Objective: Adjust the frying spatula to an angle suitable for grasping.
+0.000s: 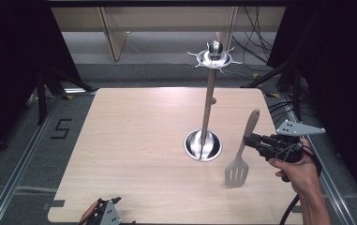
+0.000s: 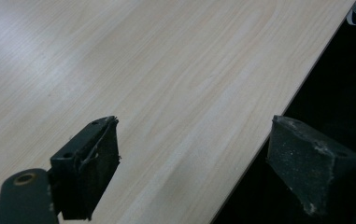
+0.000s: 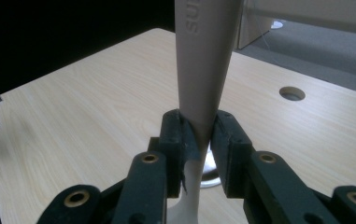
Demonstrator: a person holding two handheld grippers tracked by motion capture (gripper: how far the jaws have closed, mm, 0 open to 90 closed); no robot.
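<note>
Item 1. Right tongs (image 1: pixel 252 138): held in the person's right hand (image 1: pixel 297 169), which enters from the lower right of the high view with the forearm angled up and inward; the wrist is raised above the bench, knuckles outward, and the tongs point left toward the bench centre. A grey three-cornered plate sits on top; a black cable trails down past the wrist. State: clamped on the handle of the spatula. In the right gripper view the two black jaws (image 3: pixel 199 140) press on either side of the narrow part of the handle.

Item 2. Spatula (image 1: pixel 241 152): beige, slotted blade. Held clear of the bench surface at its right side, near upright and slightly tilted, handle end up and blade end down. It hangs just right of the stand's base, apart from it.

Item 3. Utensil stand (image 1: pixel 208 101): metal, round dished base on the bench right of centre, a tall upright pole, and a crown of hooks with a ball knob at the top. Nothing hangs on the hooks.

Item 4. Left tongs (image 1: pixel 102 212): low at the near edge of the bench, left of centre, held by fingers partly visible. State: apart, holding nothing; in the left gripper view the jaws (image 2: pixel 194 172) stand wide over the bench edge.

Item 5. Bench (image 1: pixel 138 140): light wood top, rounded corners, a small round hole near the far right.
</note>
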